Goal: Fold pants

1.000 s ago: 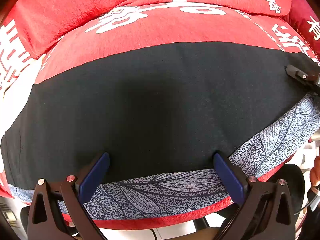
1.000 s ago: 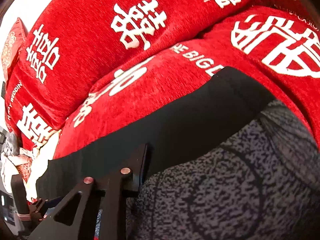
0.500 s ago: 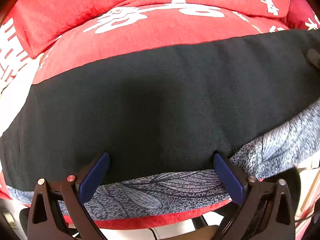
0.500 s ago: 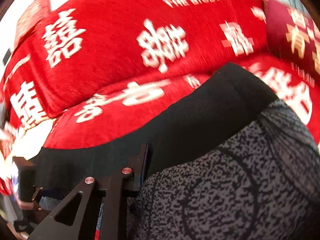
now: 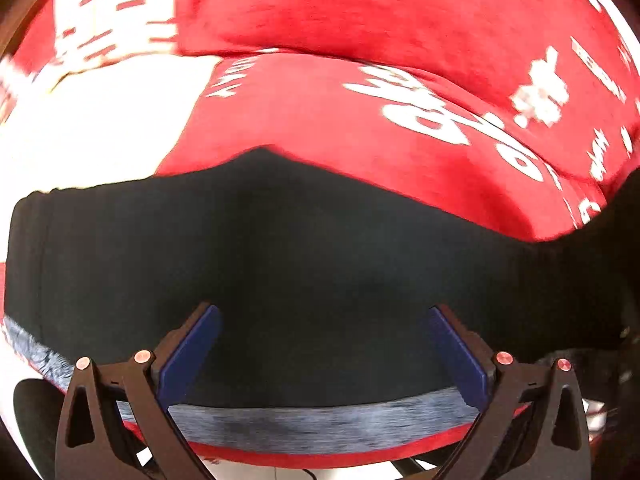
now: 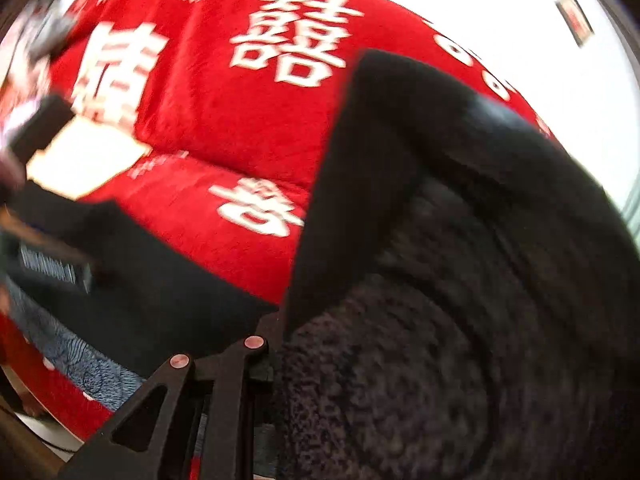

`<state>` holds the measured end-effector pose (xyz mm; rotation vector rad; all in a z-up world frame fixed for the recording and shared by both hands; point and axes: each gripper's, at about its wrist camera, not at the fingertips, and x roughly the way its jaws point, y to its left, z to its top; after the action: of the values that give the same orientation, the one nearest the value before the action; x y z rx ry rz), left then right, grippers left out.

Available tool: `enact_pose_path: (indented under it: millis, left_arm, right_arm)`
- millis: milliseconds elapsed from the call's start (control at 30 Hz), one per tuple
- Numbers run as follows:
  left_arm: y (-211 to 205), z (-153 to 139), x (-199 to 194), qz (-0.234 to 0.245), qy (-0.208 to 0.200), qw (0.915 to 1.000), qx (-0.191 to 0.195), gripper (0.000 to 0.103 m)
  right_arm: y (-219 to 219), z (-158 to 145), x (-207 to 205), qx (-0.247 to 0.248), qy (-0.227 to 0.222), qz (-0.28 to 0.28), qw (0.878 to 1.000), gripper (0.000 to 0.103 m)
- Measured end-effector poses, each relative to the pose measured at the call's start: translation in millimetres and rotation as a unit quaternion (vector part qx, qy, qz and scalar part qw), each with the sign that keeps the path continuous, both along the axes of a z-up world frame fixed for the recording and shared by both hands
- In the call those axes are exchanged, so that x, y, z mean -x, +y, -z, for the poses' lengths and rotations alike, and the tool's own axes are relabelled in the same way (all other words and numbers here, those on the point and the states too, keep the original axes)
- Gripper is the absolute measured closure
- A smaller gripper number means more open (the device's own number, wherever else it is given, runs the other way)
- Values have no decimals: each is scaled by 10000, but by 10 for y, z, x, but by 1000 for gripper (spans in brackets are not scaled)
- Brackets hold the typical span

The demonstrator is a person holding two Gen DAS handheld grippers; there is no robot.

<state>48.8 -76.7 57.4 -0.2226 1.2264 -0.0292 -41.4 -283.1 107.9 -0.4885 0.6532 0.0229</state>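
The pants (image 5: 320, 264) are black on one side and grey leaf-patterned on the other, and lie across a red sofa seat. My left gripper (image 5: 320, 344) is open, its blue pads (image 5: 192, 344) wide apart just above the black cloth near the seat's front edge. My right gripper (image 6: 276, 356) is shut on the pants; the lifted end (image 6: 420, 184) hangs up in front of the camera, black side and grey inner side (image 6: 420, 380) showing. Only its left finger (image 6: 224, 384) shows; the cloth hides the other.
The sofa (image 5: 360, 120) is red plush with white lettering, with back cushions (image 6: 208, 92) behind the seat. A white patch (image 5: 100, 120) lies at the seat's left. A grey patterned strip (image 5: 320, 420) runs along the front edge. Floor shows below.
My right gripper has lifted the pants end up and carried it leftward, so the cloth now stands raised. My left gripper has shifted left along the pants and stays open.
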Motion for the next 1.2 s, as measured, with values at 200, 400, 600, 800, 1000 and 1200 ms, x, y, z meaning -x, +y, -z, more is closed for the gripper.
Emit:
enact_pose_path:
  millis: [200,400,600,800,1000,1200]
  left_arm:
    - [665,108,125,-615,18,9978,242,0]
    - [1044,228,191,-980,136,9942,422,0]
    - [1111,253,209,-990,101,9935,556,0]
    - [1174,250,180,-1007,87,9928,640,0]
    - [1210,277,209,-962,86,9935,610,0]
    - [1171,265,195,-886,101,9946,523,0]
  right_arm:
    - [870,407,142,1248,-144,-744,9893,84]
    - [1445,1068,108,2241,203,-965,9696,84]
    - [1621,1234,203,2785,4,-1129,9538,84]
    - [1703,1270,108,2973,109,-1049,9489,77]
    - [1689,942,343,2813,-170,-1322,9503,10]
    - [1376,281,480,1351,578,-1711,9742,10]
